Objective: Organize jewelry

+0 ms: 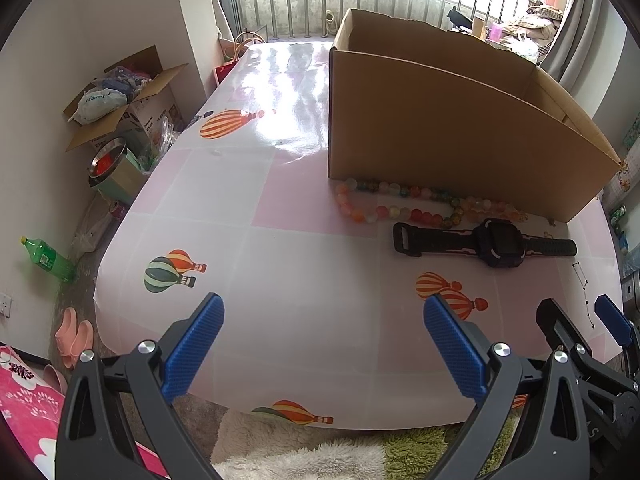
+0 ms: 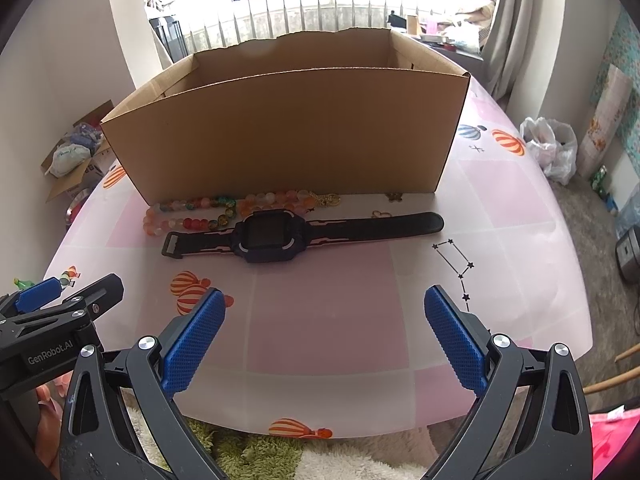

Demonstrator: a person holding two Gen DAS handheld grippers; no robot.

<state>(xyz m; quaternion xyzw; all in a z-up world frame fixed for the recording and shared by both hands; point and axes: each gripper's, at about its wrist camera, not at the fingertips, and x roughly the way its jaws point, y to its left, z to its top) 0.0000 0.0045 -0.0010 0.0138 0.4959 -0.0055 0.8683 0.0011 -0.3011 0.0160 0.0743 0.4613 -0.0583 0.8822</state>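
A black wristwatch (image 1: 486, 243) (image 2: 276, 236) lies flat on the pink table, in front of an open cardboard box (image 1: 460, 128) (image 2: 288, 128). A string of coloured beads (image 1: 400, 202) (image 2: 200, 212) lies between the watch and the box wall. A small gold piece (image 2: 326, 199) and a tiny charm (image 2: 394, 197) lie by the box base. My left gripper (image 1: 324, 316) is open and empty over the table's near edge, left of the watch. My right gripper (image 2: 324, 308) is open and empty, near side of the watch.
The table (image 1: 248, 184) has a pink cloth with balloon prints. On the floor at left stand an open carton (image 1: 120, 100), a metal bowl (image 1: 108, 160) and a green bottle (image 1: 48, 258). A white plastic bag (image 2: 550, 148) lies at the right. Shaggy rug below the near edge.
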